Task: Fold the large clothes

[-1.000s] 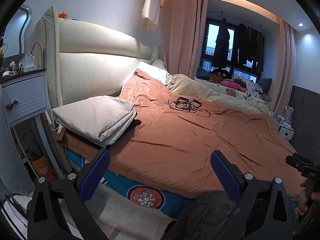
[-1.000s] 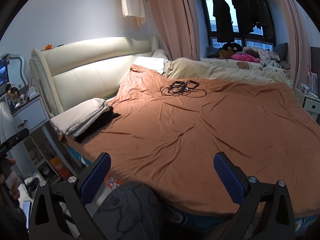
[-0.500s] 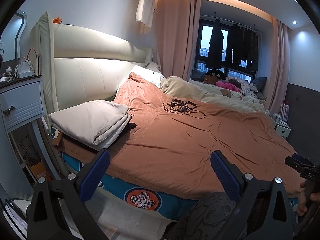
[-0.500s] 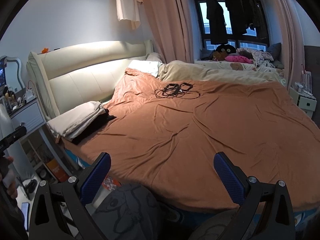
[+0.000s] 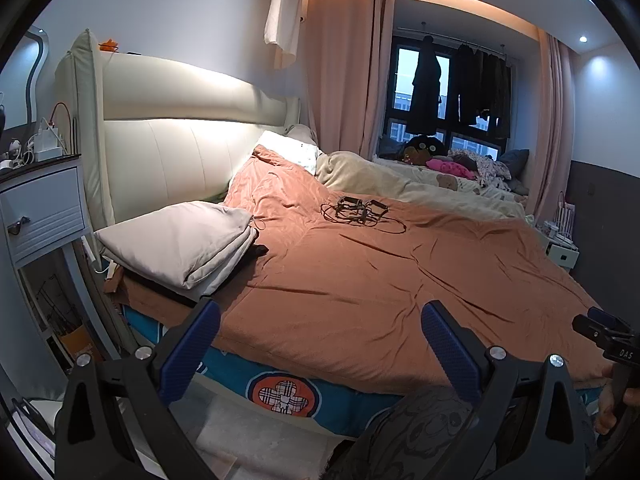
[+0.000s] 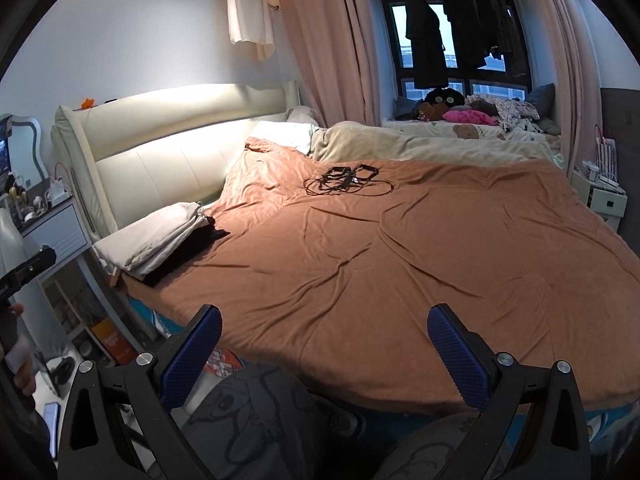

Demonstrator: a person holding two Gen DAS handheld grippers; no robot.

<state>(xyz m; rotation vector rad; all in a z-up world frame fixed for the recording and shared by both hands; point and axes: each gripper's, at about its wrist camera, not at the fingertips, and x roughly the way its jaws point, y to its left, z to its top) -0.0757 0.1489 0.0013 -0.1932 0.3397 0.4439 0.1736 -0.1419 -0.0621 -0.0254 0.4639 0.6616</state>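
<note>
Both grippers, left gripper and right gripper, hang released, while folded clothes already rest far left on the bed.

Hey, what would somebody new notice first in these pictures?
Most likely the big rust-orange blanket spread across the bed, with a tangle of black cables lying on it toward the far side. Next, the folded grey stack near the headboard, and both open hand-held grippers, left and right, hovering empty at the bed's near edge.

Folded grey cloth stack lies flat at the bed's headboard-side corner.
</note>
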